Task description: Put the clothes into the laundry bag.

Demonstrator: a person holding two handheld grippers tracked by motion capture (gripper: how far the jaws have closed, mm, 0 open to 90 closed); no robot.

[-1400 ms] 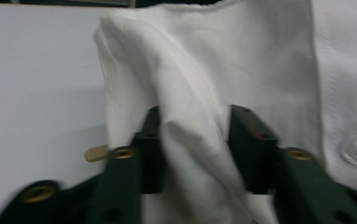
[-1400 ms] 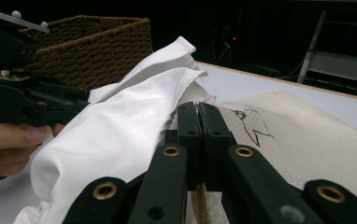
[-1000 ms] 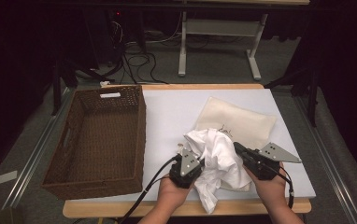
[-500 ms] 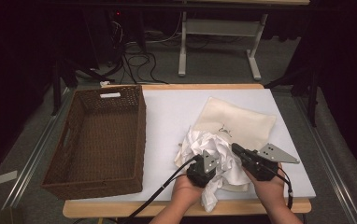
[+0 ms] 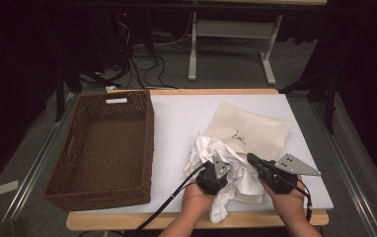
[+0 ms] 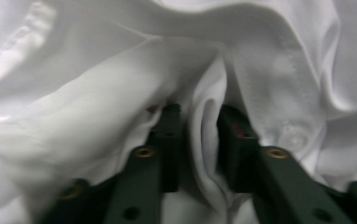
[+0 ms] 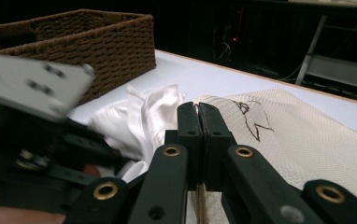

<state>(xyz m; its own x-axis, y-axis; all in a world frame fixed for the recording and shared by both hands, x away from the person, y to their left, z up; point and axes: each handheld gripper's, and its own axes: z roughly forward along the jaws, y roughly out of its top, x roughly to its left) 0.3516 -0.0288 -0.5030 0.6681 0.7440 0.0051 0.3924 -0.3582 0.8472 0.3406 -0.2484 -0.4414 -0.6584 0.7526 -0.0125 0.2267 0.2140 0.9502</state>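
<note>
A crumpled white garment (image 5: 211, 150) lies at the table's near edge, partly over a cream mesh cloth (image 5: 258, 129) with a dark line drawing. My left gripper (image 5: 217, 170) is pushed into the garment. In the left gripper view its jaws (image 6: 199, 112) are shut on a fold of the white garment (image 6: 97, 107). My right gripper (image 5: 251, 159) sits just to the right, close beside the left one. Its jaws (image 7: 198, 106) are pressed together above the cream cloth (image 7: 298, 135) and point toward the white garment (image 7: 144, 116).
A brown wicker basket (image 5: 144, 143) stands on the left of the white table (image 5: 176, 113), with nothing seen inside it. The table's wooden front edge (image 5: 127, 219) runs just below the hands. Dark floor, cables and a desk frame lie beyond the far edge.
My left gripper has moved right, close to the right gripper, taking the white garment with it. The right gripper has barely shifted.
</note>
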